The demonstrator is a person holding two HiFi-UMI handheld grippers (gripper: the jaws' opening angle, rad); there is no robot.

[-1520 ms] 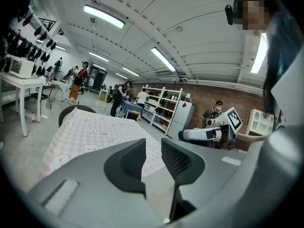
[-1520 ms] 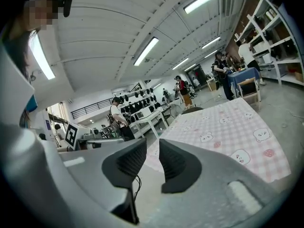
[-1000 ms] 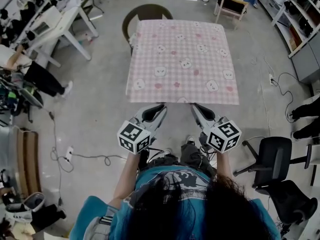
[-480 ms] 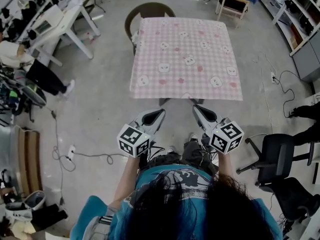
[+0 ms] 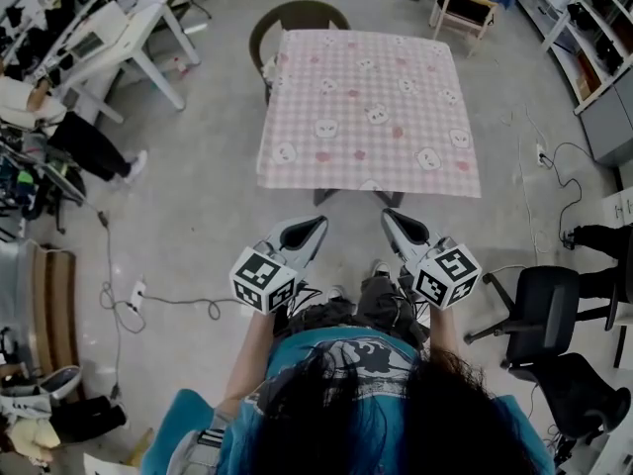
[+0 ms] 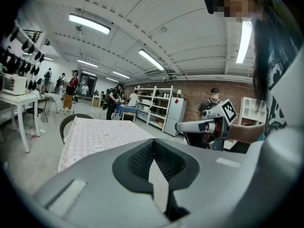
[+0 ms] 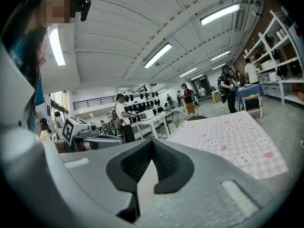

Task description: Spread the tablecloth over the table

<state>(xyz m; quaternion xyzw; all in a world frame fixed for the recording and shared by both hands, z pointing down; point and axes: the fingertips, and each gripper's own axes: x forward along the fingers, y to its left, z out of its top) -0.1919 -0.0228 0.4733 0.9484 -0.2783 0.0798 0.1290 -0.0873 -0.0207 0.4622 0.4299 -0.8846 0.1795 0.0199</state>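
The pink checked tablecloth [image 5: 366, 107] with small bear prints lies flat over the table, its edges hanging down on all sides. It also shows ahead in the left gripper view [image 6: 99, 137] and the right gripper view [image 7: 232, 137]. My left gripper [image 5: 318, 224] and right gripper [image 5: 388, 216] hover side by side over the floor, short of the cloth's near edge and apart from it. Both are shut with nothing between the pads. Each gripper's own view shows its jaws closed, left gripper [image 6: 153, 142], right gripper [image 7: 152, 142], with the other gripper beside it.
A dark round-backed chair [image 5: 297, 18] stands at the table's far side. A black office chair [image 5: 549, 305] is at my right and a white table [image 5: 109, 43] at the far left. Cables [image 5: 178, 305] trail over the floor; shelves [image 5: 593, 38] line the right wall.
Both grippers have drawn back from the cloth's near edge toward the person. The cloth stays spread flat on the table.
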